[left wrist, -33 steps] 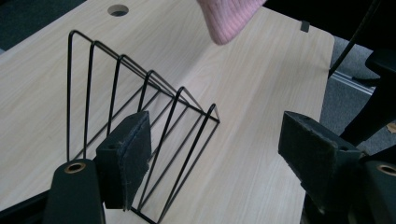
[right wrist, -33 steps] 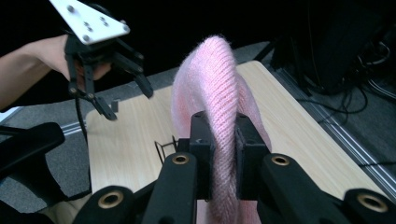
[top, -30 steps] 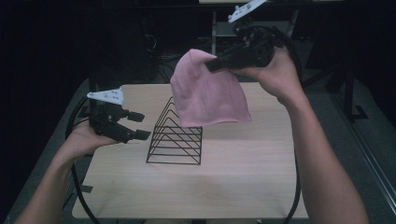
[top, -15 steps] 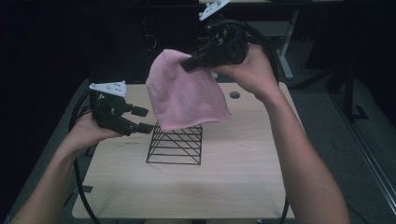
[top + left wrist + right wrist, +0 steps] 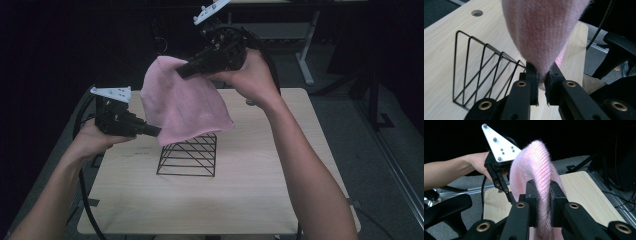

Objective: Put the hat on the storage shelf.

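My left hand-held gripper (image 5: 150,131) sits low at the left, held level, its jaws pointing right and pinched onto the cloth (image 5: 182,102) at its lower edge. In the left gripper view I see both jaws nearly together with knit squeezed between them. My left hand (image 5: 92,140) wraps the grip from behind, forearm running down to the bottom left corner.

My right hand-held gripper (image 5: 187,70) is raised high and farther out, jaws pointing left and slightly down, clamped on the cloth near its top. My right hand (image 5: 250,75) grips it from above, wrist bent, forearm stretching down to the bottom right.
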`<state>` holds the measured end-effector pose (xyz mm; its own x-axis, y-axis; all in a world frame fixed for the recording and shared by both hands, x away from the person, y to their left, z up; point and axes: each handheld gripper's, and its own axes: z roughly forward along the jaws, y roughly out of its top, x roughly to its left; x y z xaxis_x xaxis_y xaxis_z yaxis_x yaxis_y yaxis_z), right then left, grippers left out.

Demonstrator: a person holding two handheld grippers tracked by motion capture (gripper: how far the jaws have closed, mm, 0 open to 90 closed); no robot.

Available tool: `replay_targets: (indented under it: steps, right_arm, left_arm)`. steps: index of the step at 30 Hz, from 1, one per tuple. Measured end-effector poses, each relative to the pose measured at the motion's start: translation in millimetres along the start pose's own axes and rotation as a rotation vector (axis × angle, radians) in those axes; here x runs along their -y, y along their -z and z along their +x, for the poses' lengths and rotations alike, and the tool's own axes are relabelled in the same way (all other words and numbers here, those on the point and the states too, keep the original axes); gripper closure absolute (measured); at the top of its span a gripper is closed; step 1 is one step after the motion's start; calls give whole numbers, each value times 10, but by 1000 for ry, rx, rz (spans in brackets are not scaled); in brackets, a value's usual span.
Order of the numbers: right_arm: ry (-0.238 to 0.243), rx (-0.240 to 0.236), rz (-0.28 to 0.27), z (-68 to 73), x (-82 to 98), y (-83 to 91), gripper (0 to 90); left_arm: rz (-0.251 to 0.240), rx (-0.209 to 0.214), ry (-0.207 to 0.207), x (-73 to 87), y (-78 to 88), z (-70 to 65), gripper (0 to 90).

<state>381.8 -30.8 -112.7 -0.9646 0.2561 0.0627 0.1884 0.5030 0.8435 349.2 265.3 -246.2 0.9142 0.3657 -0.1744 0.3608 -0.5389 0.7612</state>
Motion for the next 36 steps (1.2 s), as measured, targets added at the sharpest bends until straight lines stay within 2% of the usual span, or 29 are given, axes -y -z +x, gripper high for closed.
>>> replay_targets:
  steps: [6,8,10,19,31,36]
  right_arm:
    - [-19,16,-8,-57,72,-76,803]
    - [-36,19,-10,-93,116,-122,804]
    - [-46,22,-2,-125,152,-167,803]
    - [-96,24,-5,-325,346,-337,803]
    - [-136,34,-20,-427,604,-293,803]
    - [-132,47,-19,-437,679,-272,802]
  left_arm:
    - [13,-37,14,63,68,32,839]
    - [30,-61,20,86,70,60,839]
    - [45,-82,25,111,55,91,839]
    - [90,-127,43,167,-65,228,839]
    - [134,-151,30,133,-270,266,838]
    - [154,-158,20,114,-354,289,837]
